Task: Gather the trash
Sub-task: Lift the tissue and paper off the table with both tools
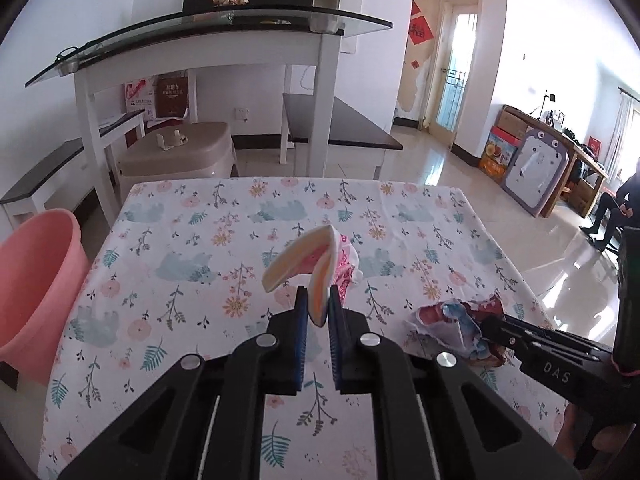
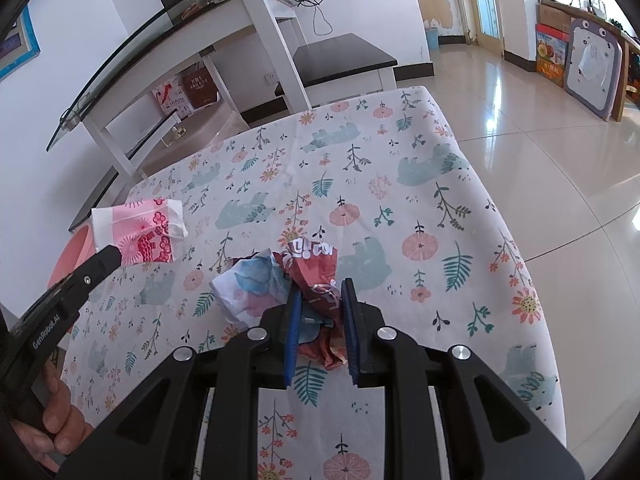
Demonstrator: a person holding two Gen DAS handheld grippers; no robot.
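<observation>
My left gripper (image 1: 319, 300) is shut on a folded pink-and-white paper wrapper (image 1: 316, 272), held just above the floral tablecloth (image 1: 192, 240). The right wrist view shows the same pink wrapper (image 2: 140, 228) at the tip of the left gripper (image 2: 110, 258), with a hand on its handle. My right gripper (image 2: 320, 296) is shut on a crumpled red-and-blue wrapper (image 2: 264, 284) that rests on the tablecloth (image 2: 400, 184). From the left wrist view that crumpled wrapper (image 1: 452, 320) lies at the right, with the right gripper (image 1: 490, 326) on it.
A pink plastic bin (image 1: 36, 280) stands off the table's left edge, partly seen behind the pink wrapper as the bin (image 2: 74, 252). Beyond the table are a white console with a glass top (image 1: 208, 36), a beige box (image 1: 176, 156) and dark benches. A person (image 1: 616, 208) sits far right on the tiled floor.
</observation>
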